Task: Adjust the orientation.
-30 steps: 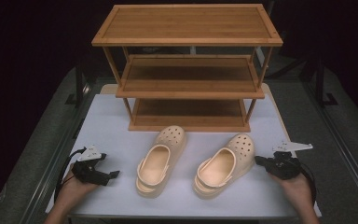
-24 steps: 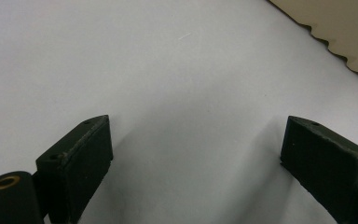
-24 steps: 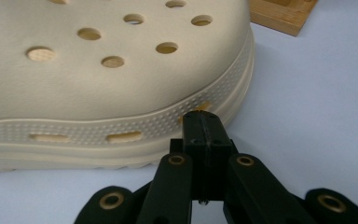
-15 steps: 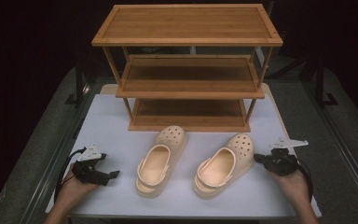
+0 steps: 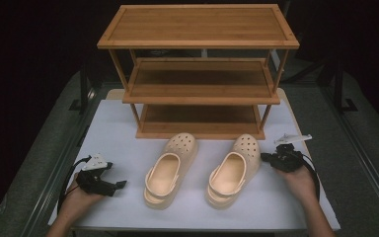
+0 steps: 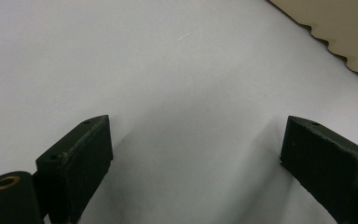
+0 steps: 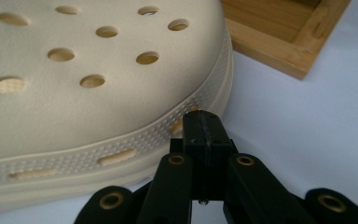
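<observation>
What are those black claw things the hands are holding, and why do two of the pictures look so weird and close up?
A person sits at a white table and holds a grabbing tool in each hand. The left gripper has its jaws wide apart, with nothing between them. The right gripper has its jaws pressed together and holds nothing; its tip sits right beside the right clog.

One picture comes from a camera up high, looking down. The other two come from small cameras riding on the grippers, so everything looks huge: one sees bare table, the other sees the clog's holes.

On the table stand a wooden shoe rack and two cream clogs, the other being the left clog.
</observation>
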Tool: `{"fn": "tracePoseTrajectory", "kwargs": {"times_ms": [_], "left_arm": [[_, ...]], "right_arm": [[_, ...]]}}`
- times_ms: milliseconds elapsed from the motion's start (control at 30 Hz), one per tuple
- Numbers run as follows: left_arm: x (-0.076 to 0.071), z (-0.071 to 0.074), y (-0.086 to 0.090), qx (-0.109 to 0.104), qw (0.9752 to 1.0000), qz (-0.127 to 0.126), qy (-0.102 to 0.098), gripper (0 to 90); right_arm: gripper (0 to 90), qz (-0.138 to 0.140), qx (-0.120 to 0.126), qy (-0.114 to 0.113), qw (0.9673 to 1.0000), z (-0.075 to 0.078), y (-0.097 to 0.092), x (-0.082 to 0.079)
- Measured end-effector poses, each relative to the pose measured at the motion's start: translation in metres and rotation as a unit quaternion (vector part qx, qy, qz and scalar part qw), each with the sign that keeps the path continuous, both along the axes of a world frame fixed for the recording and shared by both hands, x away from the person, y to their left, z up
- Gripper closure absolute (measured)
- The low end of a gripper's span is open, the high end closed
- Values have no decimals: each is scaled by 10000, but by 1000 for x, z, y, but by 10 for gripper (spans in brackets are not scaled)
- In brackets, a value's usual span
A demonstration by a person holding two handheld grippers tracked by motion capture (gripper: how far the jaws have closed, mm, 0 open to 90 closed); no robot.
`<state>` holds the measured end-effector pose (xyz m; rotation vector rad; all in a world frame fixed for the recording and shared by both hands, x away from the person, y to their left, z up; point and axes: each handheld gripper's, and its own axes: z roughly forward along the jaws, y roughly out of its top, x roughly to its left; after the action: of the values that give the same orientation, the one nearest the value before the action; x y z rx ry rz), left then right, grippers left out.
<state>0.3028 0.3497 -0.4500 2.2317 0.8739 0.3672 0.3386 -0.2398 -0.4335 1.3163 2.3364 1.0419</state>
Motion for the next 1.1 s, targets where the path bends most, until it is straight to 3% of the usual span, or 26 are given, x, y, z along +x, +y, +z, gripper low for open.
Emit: {"fn": "tracePoseTrajectory", "kwargs": {"times_ms": [400,767,1100], "left_arm": [[0,0,0,-11,10000,7,3,84],[0,0,0,-3,10000,1,3,84],[0,0,0,-5,10000,1,9,84]], "right_arm": [[898,321,116,22,9994,-2,29,28],[898,647,191,31,9977,-3,57,41],[898,769,235,19,9968,-4,72,46]]}}
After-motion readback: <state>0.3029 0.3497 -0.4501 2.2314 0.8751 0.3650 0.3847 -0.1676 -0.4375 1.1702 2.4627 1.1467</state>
